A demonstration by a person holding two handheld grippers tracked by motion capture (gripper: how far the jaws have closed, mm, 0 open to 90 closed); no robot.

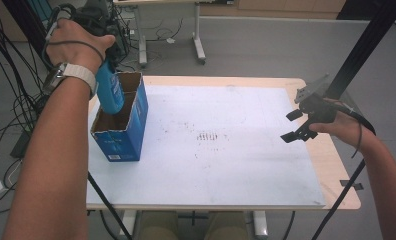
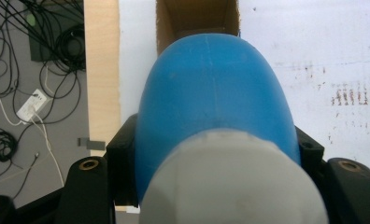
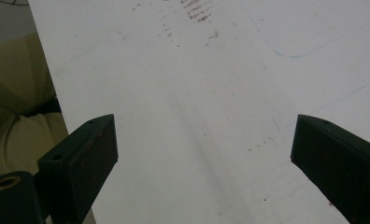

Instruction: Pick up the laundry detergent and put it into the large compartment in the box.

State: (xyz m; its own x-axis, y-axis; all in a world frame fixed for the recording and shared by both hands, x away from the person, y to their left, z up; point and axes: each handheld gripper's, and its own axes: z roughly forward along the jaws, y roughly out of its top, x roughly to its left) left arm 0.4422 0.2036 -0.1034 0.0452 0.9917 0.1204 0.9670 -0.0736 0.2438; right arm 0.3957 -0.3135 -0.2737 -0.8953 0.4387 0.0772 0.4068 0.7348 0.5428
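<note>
A blue bottle point(image 1: 109, 89) with a white cap point(image 2: 232, 182) hangs over an open blue cardboard box point(image 1: 121, 125) at the table's left side. My left gripper point(image 1: 106, 60) is shut on the bottle, its black jaws pressing both sides. In the left gripper view the blue bottle point(image 2: 211, 98) points down toward the box's brown inside point(image 2: 197, 16). In the high view its lower end dips below the rim into the box's far compartment. My right gripper point(image 1: 298, 125) hovers open over the table's right side, nothing between its jaws. The right gripper point(image 3: 202, 158) looks down on bare white board.
A white board point(image 1: 221, 145) covers most of the wooden table point(image 1: 331, 155). Faint brown marks point(image 1: 208, 136) sit at the board's middle. Cables point(image 2: 29, 70) and a power strip lie on the floor left of the table. A black frame post point(image 1: 361, 45) rises at the right.
</note>
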